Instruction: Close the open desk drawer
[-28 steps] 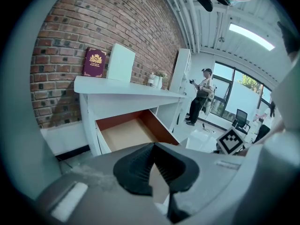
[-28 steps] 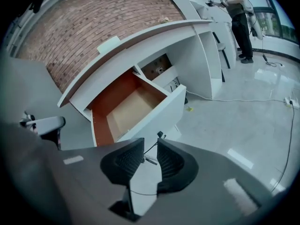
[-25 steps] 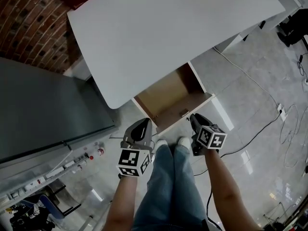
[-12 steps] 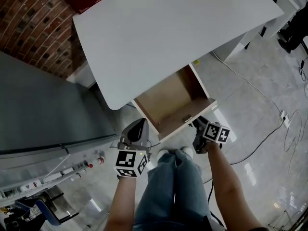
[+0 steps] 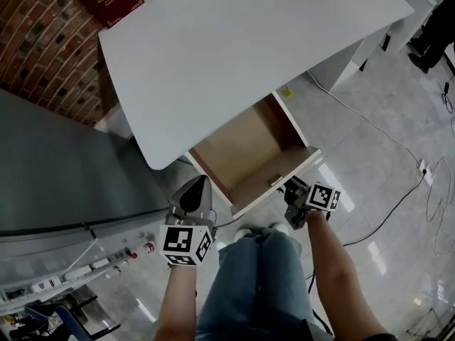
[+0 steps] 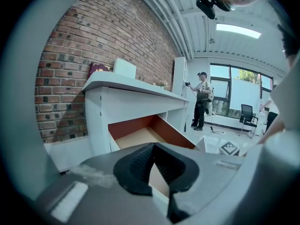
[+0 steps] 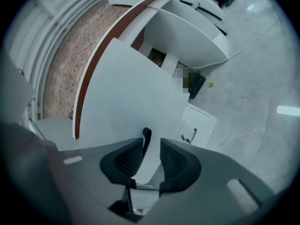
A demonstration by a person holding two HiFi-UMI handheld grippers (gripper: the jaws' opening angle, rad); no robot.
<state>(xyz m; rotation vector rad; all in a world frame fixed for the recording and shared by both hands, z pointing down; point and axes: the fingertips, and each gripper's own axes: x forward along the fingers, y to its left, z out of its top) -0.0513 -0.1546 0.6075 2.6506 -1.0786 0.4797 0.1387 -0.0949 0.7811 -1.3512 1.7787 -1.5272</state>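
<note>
Desk drawer open — right tongs nearer handle, jaws just closing

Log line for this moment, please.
white-fronted wooden desk drawer: open | right gripper: open, jaws just been closing, dark drawer handle between tips | left gripper: shut, empty

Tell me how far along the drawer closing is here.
Nothing is done yet: the drawer stands pulled far out from under the desk. In hand: the right hand-held gripper is at the drawer front, jaws apart around the handle, having just been opening, not gripping it. The left hand-held gripper is shut and empty. Left: push the drawer fully in.
</note>
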